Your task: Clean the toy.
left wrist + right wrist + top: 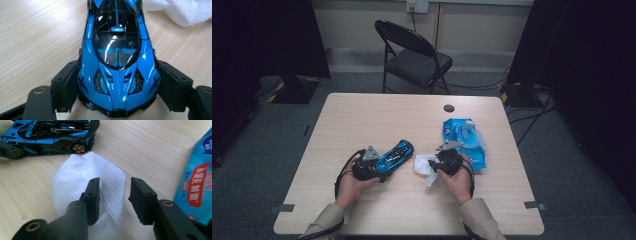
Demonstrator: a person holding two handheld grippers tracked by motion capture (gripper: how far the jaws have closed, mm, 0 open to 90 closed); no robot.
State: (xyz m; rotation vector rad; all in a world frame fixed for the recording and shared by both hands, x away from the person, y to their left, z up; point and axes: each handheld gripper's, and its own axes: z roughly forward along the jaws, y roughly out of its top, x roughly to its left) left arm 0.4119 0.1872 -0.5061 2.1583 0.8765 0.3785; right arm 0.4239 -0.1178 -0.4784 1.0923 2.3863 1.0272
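Note:
A glossy blue and black toy car [396, 154] lies on the wooden table [377, 115], nose toward my left gripper [381, 167]. In the left gripper view the two pads press on both flanks of the car [117, 62] near its front, so that gripper [117, 90] is shut on it. A crumpled white wipe [424, 168] lies just right of the car. My right gripper [113, 192] straddles a raised fold of the wipe [72, 175]; its jaws stand apart with a gap on the right side. The car's rear wheel [78, 148] shows beyond the wipe.
A blue pack of wet wipes [467, 139] lies to the right of the right gripper [438, 162], its lid flap lifted; its edge [197, 185] is close to the right jaw. A small dark round disc [449, 108] sits near the table's far edge. A folding chair [414, 55] stands behind the table.

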